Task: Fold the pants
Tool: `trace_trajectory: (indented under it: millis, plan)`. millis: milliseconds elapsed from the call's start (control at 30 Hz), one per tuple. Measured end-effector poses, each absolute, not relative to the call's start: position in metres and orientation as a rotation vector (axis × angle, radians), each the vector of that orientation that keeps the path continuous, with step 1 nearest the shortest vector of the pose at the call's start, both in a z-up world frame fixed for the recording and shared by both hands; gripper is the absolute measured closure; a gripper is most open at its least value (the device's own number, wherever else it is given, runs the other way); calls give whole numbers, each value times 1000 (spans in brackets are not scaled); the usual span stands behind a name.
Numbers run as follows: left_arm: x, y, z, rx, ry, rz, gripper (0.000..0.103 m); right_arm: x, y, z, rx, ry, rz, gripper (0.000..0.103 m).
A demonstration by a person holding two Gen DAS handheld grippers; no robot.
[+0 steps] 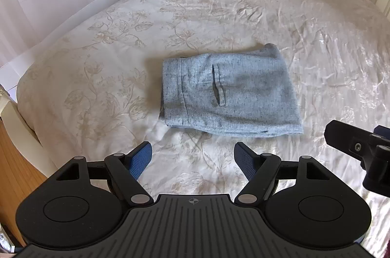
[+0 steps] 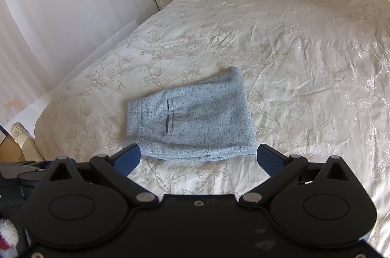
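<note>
Grey-blue pants (image 1: 230, 92) lie folded into a compact rectangle mid-frame on the bed (image 1: 304, 21) — long axis left to right. Both claws hang released and empty below it: left claw (image 1: 192, 160) apart, right claw (image 2: 198, 158) nearer, by its near edge
</note>
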State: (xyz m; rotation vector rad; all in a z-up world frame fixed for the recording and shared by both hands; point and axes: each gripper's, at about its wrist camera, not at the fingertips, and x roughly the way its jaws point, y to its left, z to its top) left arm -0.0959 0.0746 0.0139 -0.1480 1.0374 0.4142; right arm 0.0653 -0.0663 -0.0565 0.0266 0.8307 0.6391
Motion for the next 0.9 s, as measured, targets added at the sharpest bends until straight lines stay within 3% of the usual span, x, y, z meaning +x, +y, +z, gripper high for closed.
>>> trace_trajectory:
  millis: [900]
  plan:
    - [-90,71,7,-142,1050,421,30,72,-63,-61,58,857,637,0]
